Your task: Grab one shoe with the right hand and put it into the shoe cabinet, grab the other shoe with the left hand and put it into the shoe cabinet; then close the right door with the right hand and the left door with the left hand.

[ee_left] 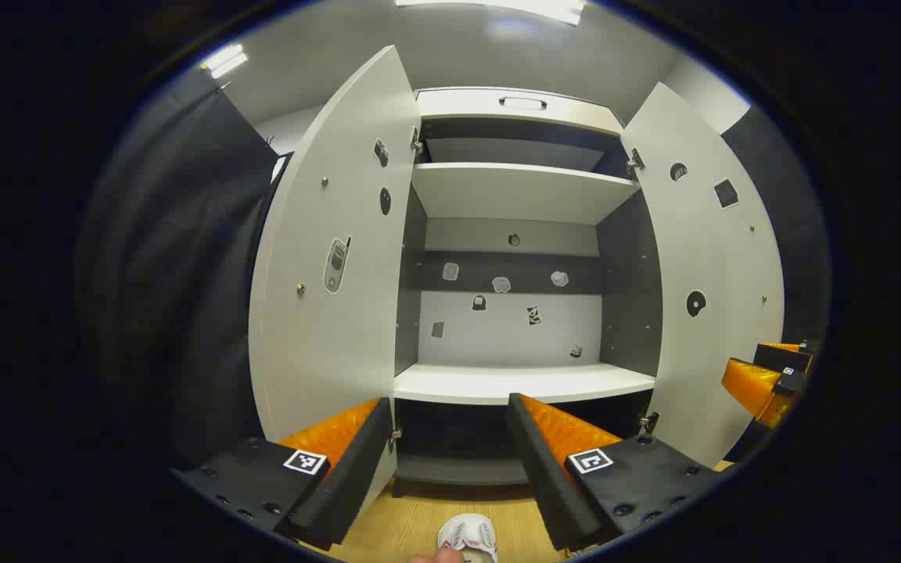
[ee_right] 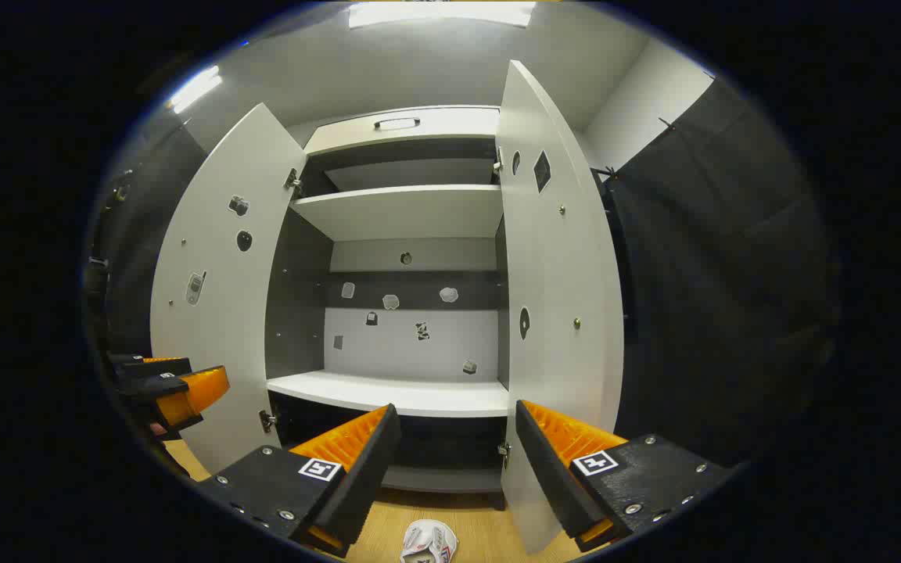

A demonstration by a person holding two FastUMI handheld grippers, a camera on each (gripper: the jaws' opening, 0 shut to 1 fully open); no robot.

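White shoe cabinet (ee_left: 525, 383) stands open; both hand-held grippers (ee_left: 450, 438) (ee_right: 457, 446) released; no legible writing.

Cabinet (ee_left: 521, 105): one is standing open.
Doors: two, left door (ee_left: 325, 258) and right door (ee_left: 712, 274).
Shelves: two, upper shelf (ee_left: 521, 191) and lower shelf (ee_left: 521, 383).
Shoes: one shoe (ee_left: 468, 538) is showing.
Grippers: two, left gripper (ee_left: 450, 438) and right gripper (ee_right: 458, 450).

I can read no words, brand names or numbers here. The small picture stickers (ee_left: 335, 265) on the white wooden shoe cabinet's doors (ee_left: 325, 266) carry no legible lettering.
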